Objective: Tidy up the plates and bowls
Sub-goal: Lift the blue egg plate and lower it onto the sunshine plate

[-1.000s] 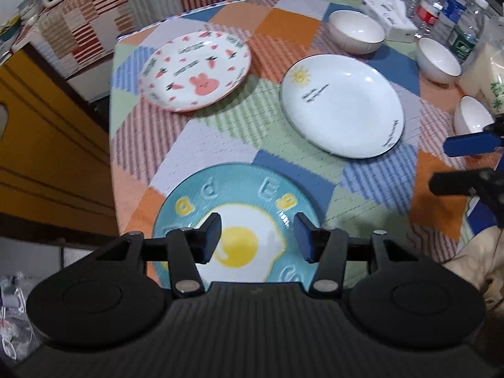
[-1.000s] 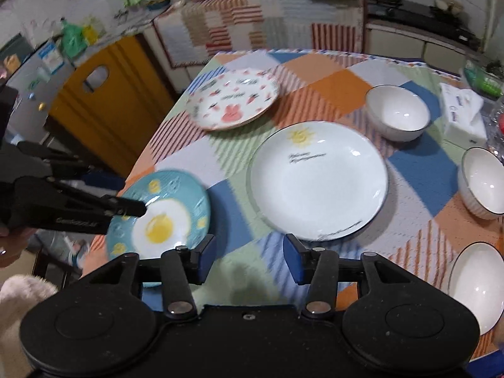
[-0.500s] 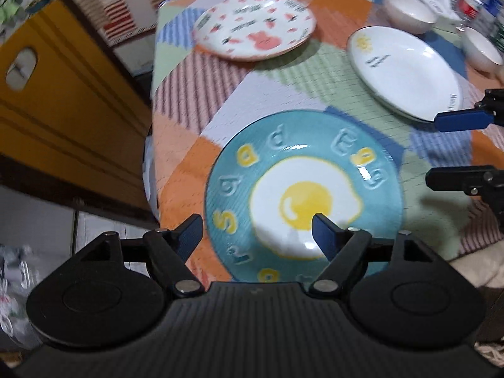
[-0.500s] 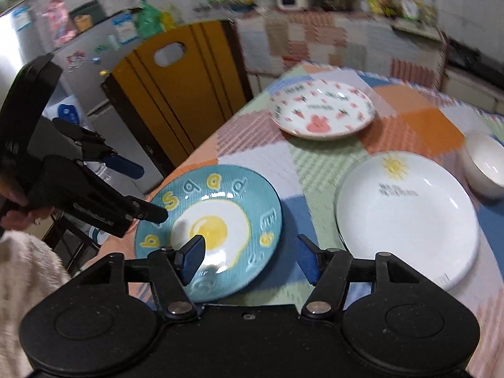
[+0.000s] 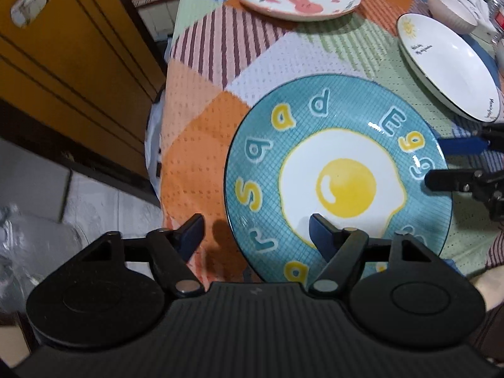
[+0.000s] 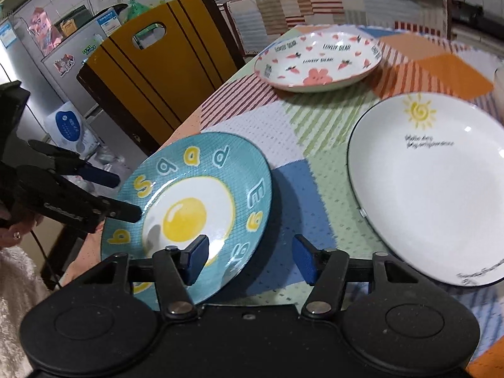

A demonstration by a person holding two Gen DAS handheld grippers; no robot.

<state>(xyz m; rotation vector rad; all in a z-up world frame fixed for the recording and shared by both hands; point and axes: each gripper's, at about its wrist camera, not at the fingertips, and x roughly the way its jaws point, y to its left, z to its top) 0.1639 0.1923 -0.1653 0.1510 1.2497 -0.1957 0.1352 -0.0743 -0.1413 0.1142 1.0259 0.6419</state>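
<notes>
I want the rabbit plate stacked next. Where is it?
The rabbit plate sits at the table's far end, beyond the egg plate, left of the sun plate.

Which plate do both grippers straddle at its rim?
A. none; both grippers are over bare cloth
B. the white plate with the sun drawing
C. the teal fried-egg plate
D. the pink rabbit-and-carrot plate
C. The left gripper and the right gripper each have one finger over the teal fried-egg plate and one outside its rim, jaws closing but not yet pressing; the other plates lie untouched farther back.
</notes>
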